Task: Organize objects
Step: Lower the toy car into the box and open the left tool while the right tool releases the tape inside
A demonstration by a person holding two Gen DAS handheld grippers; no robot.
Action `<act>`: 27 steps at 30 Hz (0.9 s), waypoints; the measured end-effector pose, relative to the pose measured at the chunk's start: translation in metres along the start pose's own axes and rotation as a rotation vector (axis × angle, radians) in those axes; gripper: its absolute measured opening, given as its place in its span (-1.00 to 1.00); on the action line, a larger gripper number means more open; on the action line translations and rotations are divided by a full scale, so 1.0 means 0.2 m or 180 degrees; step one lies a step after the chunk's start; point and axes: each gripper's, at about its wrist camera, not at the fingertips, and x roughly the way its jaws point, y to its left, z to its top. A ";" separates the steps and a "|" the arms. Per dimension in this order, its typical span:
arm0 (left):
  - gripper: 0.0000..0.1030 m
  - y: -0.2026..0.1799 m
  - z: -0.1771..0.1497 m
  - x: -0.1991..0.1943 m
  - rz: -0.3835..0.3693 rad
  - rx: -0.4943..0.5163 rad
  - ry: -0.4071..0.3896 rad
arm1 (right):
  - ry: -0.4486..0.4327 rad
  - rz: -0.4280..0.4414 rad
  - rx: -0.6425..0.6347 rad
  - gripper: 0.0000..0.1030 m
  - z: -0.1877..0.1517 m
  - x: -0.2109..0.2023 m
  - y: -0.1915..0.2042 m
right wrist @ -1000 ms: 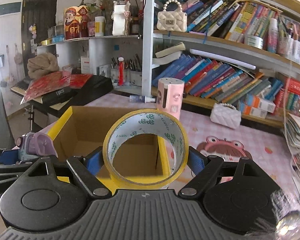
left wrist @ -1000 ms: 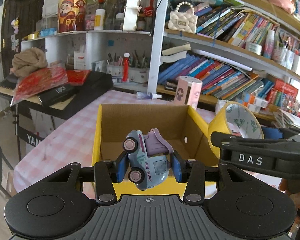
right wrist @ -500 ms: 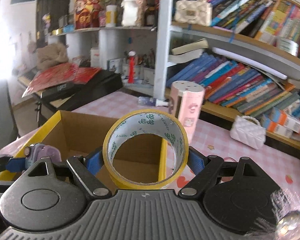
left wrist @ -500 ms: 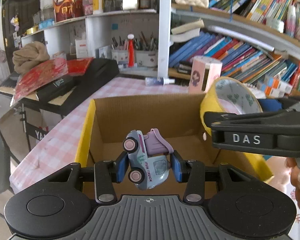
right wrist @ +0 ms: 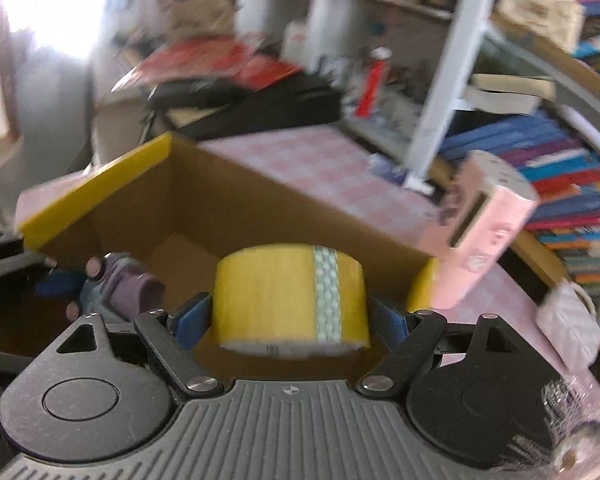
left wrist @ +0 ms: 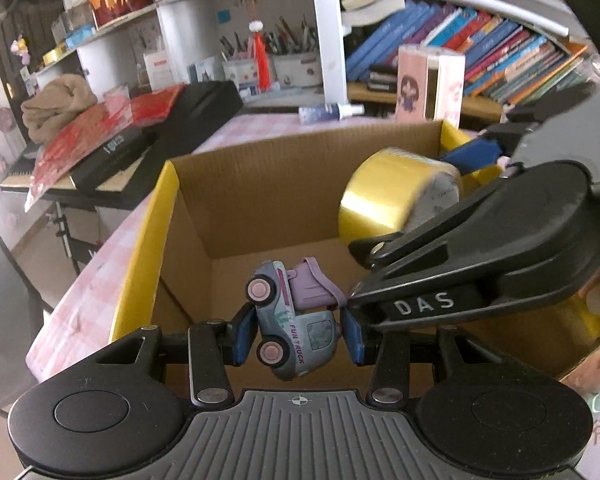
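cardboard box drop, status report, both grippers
Left gripper shut on blue-grey toy truck. Right gripper shut on yellow tape roll. Both over open cardboard box; box floor bare.

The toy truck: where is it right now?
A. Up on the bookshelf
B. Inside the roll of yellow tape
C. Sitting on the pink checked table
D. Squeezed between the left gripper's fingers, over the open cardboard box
D: the toy truck is pinched by the left gripper above the cardboard box.
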 end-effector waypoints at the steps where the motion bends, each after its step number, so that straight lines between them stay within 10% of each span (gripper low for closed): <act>1: -0.16 0.00 0.00 0.01 0.0000 0.0000 0.0022 | 0.0068 0.0044 -0.0043 0.61 0.01 0.02 0.00; 13: -0.16 -0.01 -0.02 0.07 -0.0013 0.0036 0.0192 | 0.0534 0.0242 -0.0057 0.56 0.01 0.11 0.02; 27: 0.01 0.02 -0.01 -0.07 0.0001 -0.0094 -0.0108 | 0.0232 0.0178 0.0135 0.52 0.00 0.04 -0.03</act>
